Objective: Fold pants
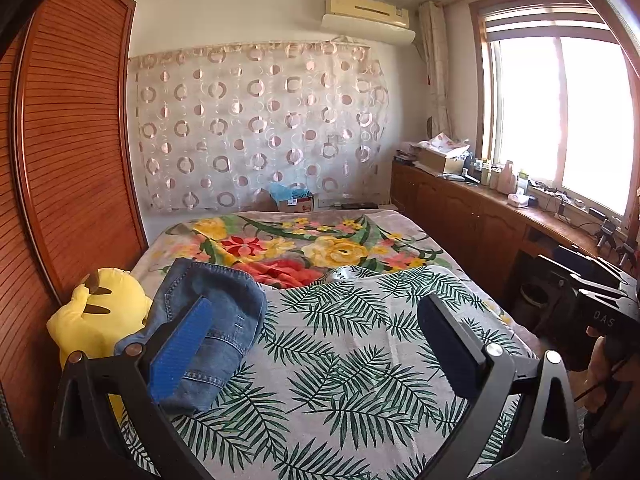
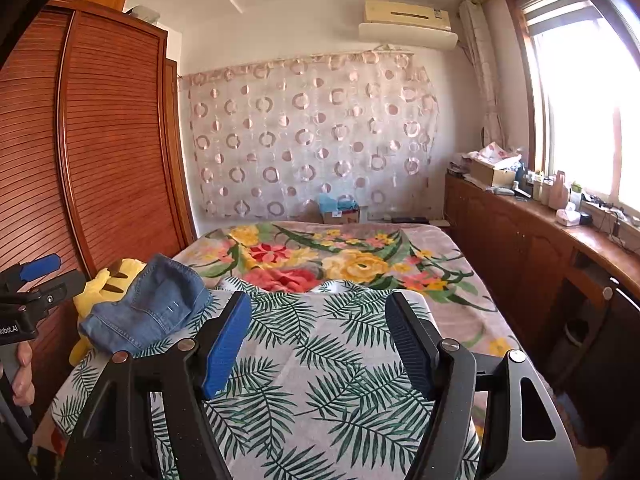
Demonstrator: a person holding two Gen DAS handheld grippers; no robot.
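Both claws stand open and hold nothing: your left claw [image 1: 316,344] has its jaws spread as wide as they go, with only the leaf-print cloth [image 1: 340,360] showing between the blue pad and the dark one, and your right claw [image 2: 316,344] gapes less widely over the same cloth, also with nothing between its pads. The pants [image 1: 208,320], blue denim, lie in a compact bundle at the lower left of the left-wrist frame, partly behind that claw's blue finger [image 1: 180,348], resting on the left edge of the bed [image 2: 460,280] and up against a yellow plush toy [image 1: 96,308]; in the right-wrist frame they sit at centre left. They look already doubled over on themselves, so you seem to be either between folds or at the end, with both claws let go; whether the folding is finished cannot be told from here. If another fold is wanted, you would need to bring both claws to the left, down onto the denim, and take an edge in each. As for writing, the body of the other claw at the right edge of the left-wrist frame shows letters that look like "DAS" [image 1: 604,320], and at the left edge of the right-wrist frame you can read "obot.AI" [image 2: 10,330], its beginning cut off. The cardboard box [image 2: 340,212] beyond the bed carries a label too small to read.
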